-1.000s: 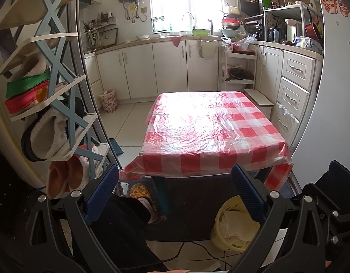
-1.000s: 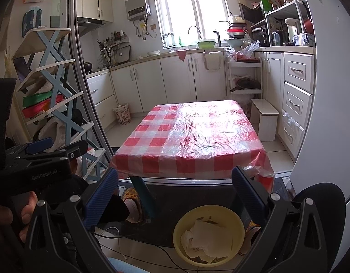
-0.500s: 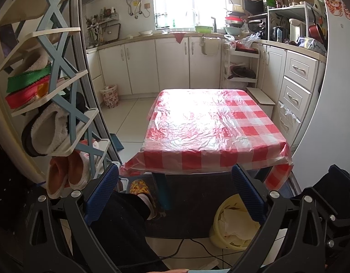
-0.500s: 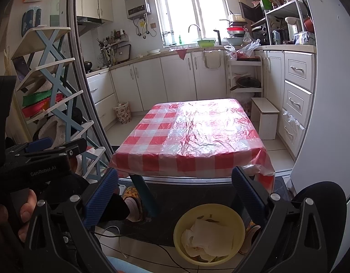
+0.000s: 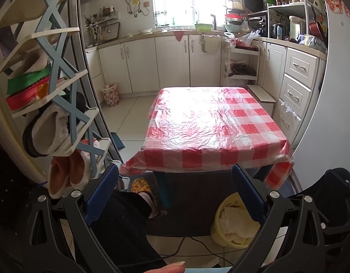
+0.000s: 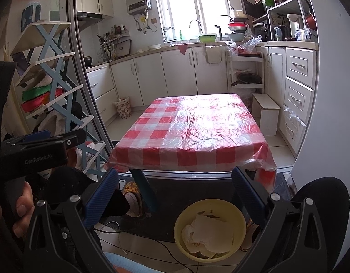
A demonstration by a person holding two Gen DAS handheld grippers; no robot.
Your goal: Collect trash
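Kitchen daylight glares off crinkled clear plastic over the red-checked table (image 6: 193, 134). Left gripper (image 5: 175, 195) and right gripper (image 6: 175, 196) both hold ribbed blue jaws wide apart, gripping nothing. Round yellow bin (image 6: 210, 228) (crumpled white paper inside) sits on the floor below the table's near edge.

One desk (image 6: 191, 134) under a red-checked cloth, one yellow bin (image 6: 210, 229) of crumpled paper, one floral wastebasket (image 6: 123, 108) (by the cabinets), one white step stool (image 6: 267, 117), one slipper rack (image 5: 68, 86).
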